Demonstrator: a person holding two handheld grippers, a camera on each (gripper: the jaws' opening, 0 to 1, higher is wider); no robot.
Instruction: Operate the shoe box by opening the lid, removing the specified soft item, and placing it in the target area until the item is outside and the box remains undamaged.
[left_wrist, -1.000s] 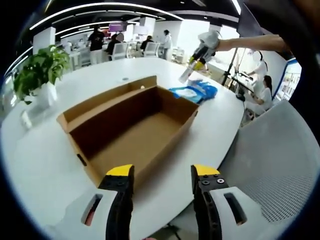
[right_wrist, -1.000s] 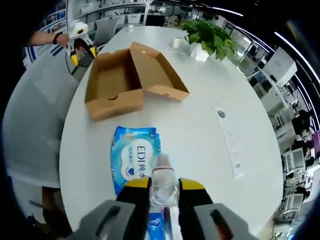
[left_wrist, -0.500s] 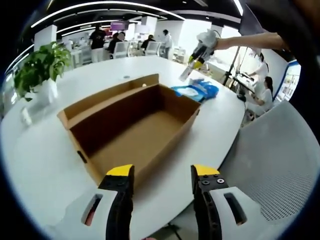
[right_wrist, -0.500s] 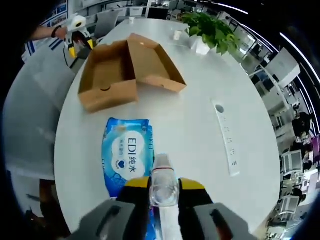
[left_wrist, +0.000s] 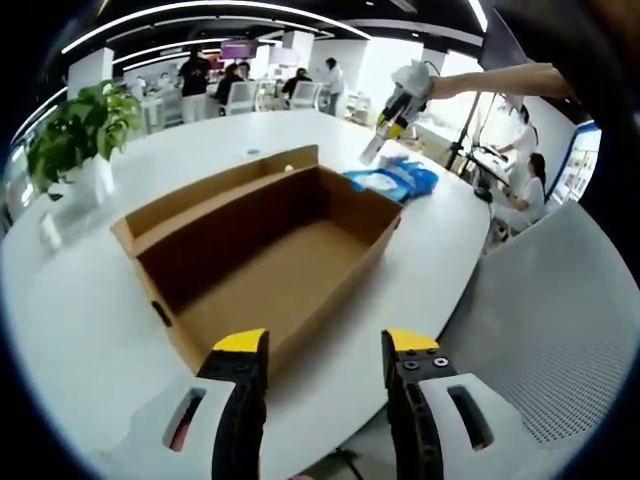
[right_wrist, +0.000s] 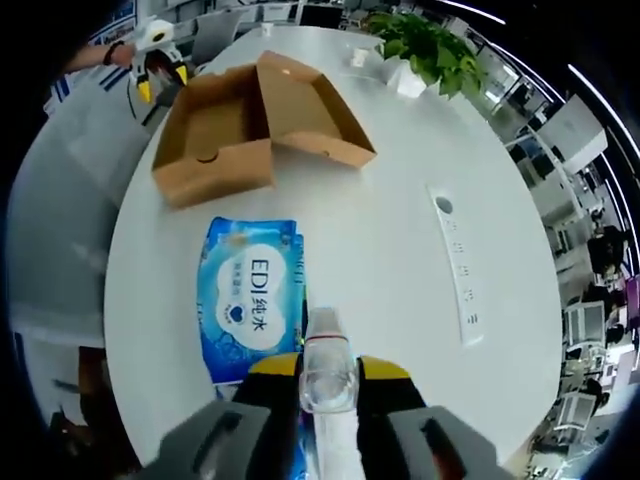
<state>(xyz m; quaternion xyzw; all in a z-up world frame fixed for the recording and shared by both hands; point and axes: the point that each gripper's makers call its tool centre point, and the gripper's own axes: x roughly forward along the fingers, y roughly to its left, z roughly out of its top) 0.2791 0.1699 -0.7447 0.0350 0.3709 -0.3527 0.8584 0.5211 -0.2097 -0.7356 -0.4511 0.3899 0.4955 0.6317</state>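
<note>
The blue wipes pack (right_wrist: 250, 298) lies flat on the white table (right_wrist: 400, 260), just near of the open, empty shoe box (left_wrist: 262, 256). The right gripper (right_wrist: 328, 372) is clamped on a clear plastic piece (right_wrist: 326, 365) above the pack; the left gripper (left_wrist: 325, 345), jaws apart, hangs empty by the box's near end. The pack looks light, soft and slick, so an edge or corner pinch would likely hold best.

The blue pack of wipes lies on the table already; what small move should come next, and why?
Probably draw both grippers away: the blue wipes pack lies on the white table, apart from the open shoe box, which looks empty inside and undamaged.
</note>
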